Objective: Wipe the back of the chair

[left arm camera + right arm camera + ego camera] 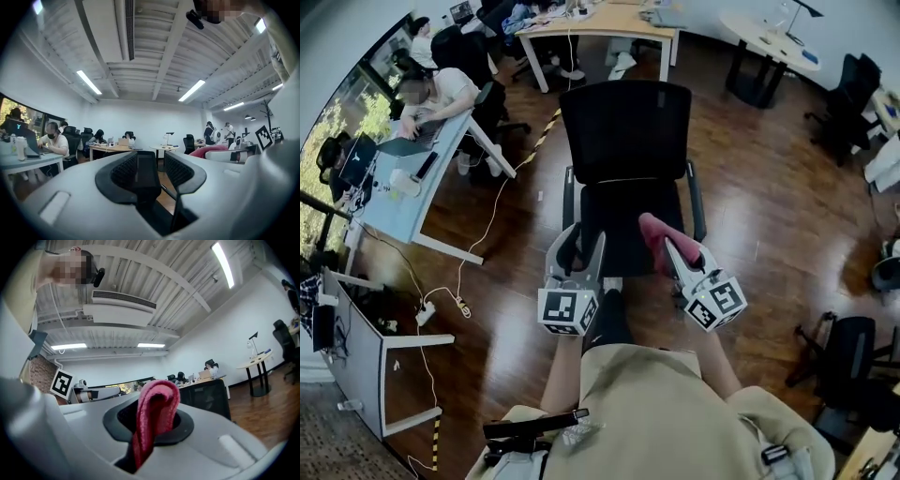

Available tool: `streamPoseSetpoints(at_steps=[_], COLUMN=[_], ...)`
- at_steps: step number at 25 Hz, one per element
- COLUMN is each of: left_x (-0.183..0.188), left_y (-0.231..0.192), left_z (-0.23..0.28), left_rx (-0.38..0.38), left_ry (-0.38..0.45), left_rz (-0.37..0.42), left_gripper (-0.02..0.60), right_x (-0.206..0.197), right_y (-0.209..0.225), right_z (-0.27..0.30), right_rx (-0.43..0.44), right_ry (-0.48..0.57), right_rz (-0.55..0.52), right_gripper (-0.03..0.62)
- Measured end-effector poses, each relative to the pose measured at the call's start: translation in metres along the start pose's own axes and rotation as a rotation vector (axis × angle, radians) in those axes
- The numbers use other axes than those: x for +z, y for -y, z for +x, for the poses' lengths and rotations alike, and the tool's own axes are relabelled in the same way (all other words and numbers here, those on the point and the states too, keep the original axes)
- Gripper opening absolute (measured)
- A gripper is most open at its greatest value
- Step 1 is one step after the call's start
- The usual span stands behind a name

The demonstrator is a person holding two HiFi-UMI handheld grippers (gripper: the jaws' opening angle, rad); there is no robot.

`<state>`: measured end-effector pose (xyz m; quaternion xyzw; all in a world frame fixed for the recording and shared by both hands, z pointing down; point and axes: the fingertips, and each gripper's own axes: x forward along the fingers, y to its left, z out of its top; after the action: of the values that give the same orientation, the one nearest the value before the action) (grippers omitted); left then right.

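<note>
The black office chair stands in the middle of the head view, its mesh back (624, 129) upright and facing me beyond the seat (623, 230). My left gripper (581, 240) hovers over the seat's front left corner, open and empty. In the left gripper view the left gripper (147, 165) shows a black chair armrest (145, 177) through the gap between its jaws. My right gripper (672, 247) is over the seat's front right, shut on a folded pink-red cloth (653, 234). The cloth (157, 411) sticks up out of the right gripper (154, 420), with the chair back (206, 399) behind it.
Brown wooden floor (769, 216) surrounds the chair. A desk (403, 187) with a seated person stands at the left, cables (441, 305) trail on the floor beside it. More desks, a round table (769, 42) and black chairs (848, 94) stand farther back and right.
</note>
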<state>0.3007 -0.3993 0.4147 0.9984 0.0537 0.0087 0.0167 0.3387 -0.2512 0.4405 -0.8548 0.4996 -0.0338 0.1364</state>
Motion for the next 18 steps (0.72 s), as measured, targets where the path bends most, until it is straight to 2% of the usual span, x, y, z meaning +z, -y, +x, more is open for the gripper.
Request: streamPoseSetpoints(at_steps=[6, 9, 13, 18], left_x=[0.025, 0.035, 0.026, 0.017], left_y=[-0.082, -0.128, -0.179, -0.204], left_z=[0.110, 0.155, 0.196, 0.218], left_rx=[-0.058, -0.066, -0.023, 0.035], left_ry=[0.085, 0.095, 0.060, 0.001], left_rz=[0.019, 0.023, -0.014, -0.011], left_gripper=[0.183, 0.183, 0.184, 0.187], right_x=[0.021, 0.021, -0.002, -0.022], right_y=[0.055, 0.077, 0.088, 0.129], right_z=[0.122, 0.184, 0.248, 0.322], right_rx=[-0.064, -0.093, -0.034, 0.049], right_ry=[-0.018, -0.024, -0.085, -0.095], right_rz=[-0.057, -0.006, 0.073, 0.101], right_gripper=[0.031, 0.032, 0.032, 0.034])
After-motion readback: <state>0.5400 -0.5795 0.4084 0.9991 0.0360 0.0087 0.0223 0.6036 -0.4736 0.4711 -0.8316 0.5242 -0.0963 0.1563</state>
